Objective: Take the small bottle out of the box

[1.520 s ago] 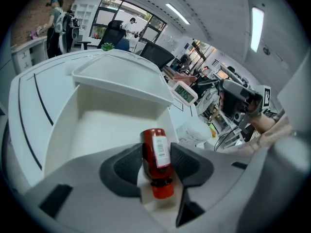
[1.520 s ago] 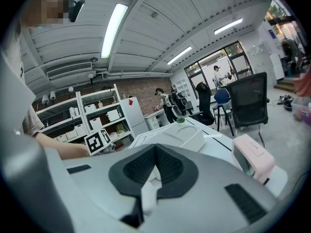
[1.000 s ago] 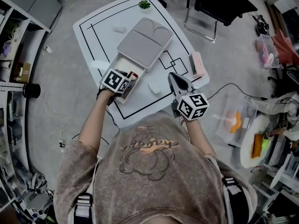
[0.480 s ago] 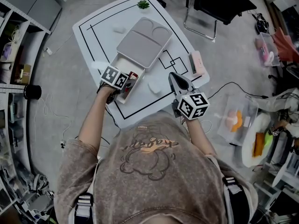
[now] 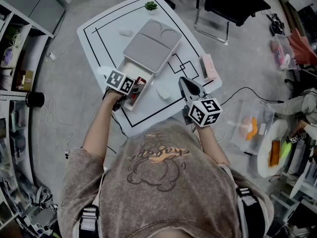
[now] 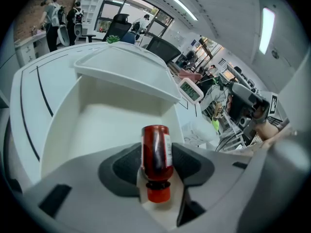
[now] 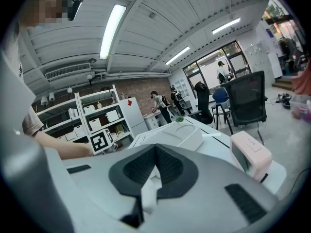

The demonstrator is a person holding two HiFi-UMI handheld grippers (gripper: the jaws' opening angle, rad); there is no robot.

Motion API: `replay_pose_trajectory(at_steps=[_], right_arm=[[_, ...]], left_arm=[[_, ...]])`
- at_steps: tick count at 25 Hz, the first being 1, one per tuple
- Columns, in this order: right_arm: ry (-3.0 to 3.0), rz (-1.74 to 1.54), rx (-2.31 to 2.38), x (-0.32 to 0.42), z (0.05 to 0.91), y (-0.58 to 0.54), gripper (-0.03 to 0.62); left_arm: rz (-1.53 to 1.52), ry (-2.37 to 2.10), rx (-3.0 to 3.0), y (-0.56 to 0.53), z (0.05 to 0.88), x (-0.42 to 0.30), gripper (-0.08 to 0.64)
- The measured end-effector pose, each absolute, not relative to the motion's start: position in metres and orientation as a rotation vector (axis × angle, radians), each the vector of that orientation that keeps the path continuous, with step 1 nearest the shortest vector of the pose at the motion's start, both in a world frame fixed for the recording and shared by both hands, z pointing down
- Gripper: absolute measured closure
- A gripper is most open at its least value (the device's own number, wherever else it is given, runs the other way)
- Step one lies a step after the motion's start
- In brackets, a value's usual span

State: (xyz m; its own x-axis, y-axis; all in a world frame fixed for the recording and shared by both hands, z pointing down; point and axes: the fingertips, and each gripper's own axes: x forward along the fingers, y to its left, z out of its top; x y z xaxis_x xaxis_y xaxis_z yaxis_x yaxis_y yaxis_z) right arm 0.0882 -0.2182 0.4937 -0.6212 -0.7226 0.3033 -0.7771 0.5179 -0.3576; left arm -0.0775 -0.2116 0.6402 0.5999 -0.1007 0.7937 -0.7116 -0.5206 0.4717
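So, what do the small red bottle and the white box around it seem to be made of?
Small dark red bottle: probably glossy plastic or glass; a bright streak runs down it. Its cap looks like matte red plastic.
White rectangular box: likely matte moulded plastic; smooth even walls, rounded corners, no shine.

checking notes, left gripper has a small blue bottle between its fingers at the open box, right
Not blue: the small bottle between the left gripper's fingers, which have just been closing, at the open box is red, as the left gripper view shows.
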Motion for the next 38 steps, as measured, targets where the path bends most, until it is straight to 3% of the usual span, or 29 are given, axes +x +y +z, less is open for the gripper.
replay_pose_trajectory(at_steps=[17,38], right_arm=[[-2.664,0.674,1.222,0.075,0.484,-0.213,0.594],[-2.703,0.655,1.122,0.042,0.482,-0.206,0.594]], left_arm=[[0.679,-0.926,2.246,-0.244,0.538,-0.093,0.356],[-0.076,-1.338,2.374,-0.219,0.393,-0.142,0.356]])
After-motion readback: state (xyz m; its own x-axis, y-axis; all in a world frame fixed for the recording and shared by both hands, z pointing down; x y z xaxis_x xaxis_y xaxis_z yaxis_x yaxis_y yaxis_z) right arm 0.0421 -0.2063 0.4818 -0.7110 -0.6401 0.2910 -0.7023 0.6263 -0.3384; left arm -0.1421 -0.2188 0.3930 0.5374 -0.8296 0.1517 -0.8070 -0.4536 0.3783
